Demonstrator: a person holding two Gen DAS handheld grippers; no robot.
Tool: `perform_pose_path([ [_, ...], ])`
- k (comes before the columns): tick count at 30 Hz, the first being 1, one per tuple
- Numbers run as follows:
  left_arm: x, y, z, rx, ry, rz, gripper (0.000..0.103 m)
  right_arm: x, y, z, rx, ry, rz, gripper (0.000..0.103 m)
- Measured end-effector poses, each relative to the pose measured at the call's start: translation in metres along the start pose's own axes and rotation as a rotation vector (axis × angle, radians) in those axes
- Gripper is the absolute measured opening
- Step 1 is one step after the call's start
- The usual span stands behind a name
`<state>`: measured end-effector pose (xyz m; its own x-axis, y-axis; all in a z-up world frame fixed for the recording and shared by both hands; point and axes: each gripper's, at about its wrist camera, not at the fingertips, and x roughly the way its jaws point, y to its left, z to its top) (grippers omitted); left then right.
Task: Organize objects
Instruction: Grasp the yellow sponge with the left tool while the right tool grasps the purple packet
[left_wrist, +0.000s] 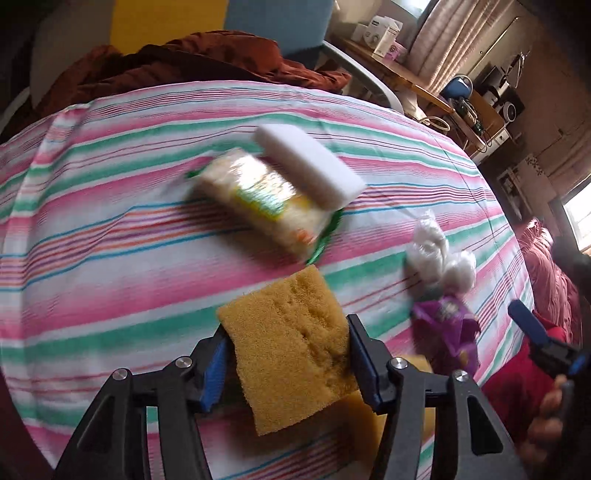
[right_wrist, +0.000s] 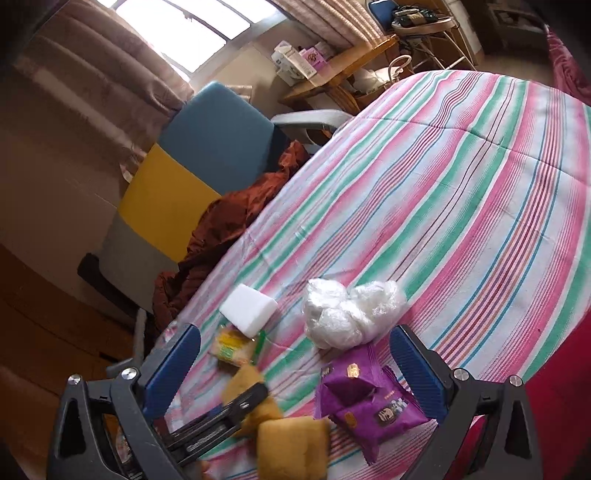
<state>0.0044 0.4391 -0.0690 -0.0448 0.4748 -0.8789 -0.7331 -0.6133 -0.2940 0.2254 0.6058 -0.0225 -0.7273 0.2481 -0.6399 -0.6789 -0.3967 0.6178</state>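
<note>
Surface: a bed (left_wrist: 110, 229) under a sheet striped pink, green and white; all the loose things lie on it.
Landmark: the white block (left_wrist: 308, 168), a plain foam bar lying flat on the sheet.
Left gripper (left_wrist: 290, 354): clamped on a yellow sponge (left_wrist: 291, 347), both blue pads pressing its two sides; the sponge sticks out forward between them, nearer the camera than the white block.
Second sponge (right_wrist: 293, 448): also yellow, flat on the sheet under and just behind the held one, well on the near side of the white block.
Packet (left_wrist: 258, 201): a clear wrapped pack with yellow and green print, touching the white block along its near side; blurred, so the print cannot be read.
Plastic bundle (right_wrist: 351, 314): crumpled clear film, beside the white block but apart from it, to its right in both views.
Purple pouch (right_wrist: 365, 404): on the near side of the plastic bundle, touching or almost touching it, farther from the white block.
Right gripper (right_wrist: 295, 369): jaws spread wide with nothing pressed between the pads; it hangs above the sheet, the purple pouch just inside its right-hand finger.
Beyond the bed: a rust-coloured cloth (right_wrist: 229, 236) heaped at the far edge past the white block, against a blue, yellow and grey chair (right_wrist: 192, 162).
</note>
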Motion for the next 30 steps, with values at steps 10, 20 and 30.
perform_pose_path([
  [10,-0.040,0.032,-0.074,0.049,-0.043,-0.009,0.058,0.036,0.015,-0.013,-0.192,0.125,-0.242,0.103],
  [20,-0.048,0.048,-0.089,0.036,-0.074,-0.082,0.059,0.079,0.019,-0.027,-0.357,0.255,-0.464,0.074],
  [30,-0.046,0.041,-0.095,0.075,-0.114,-0.060,0.058,0.082,0.039,-0.037,-0.458,0.258,-0.384,0.041],
])
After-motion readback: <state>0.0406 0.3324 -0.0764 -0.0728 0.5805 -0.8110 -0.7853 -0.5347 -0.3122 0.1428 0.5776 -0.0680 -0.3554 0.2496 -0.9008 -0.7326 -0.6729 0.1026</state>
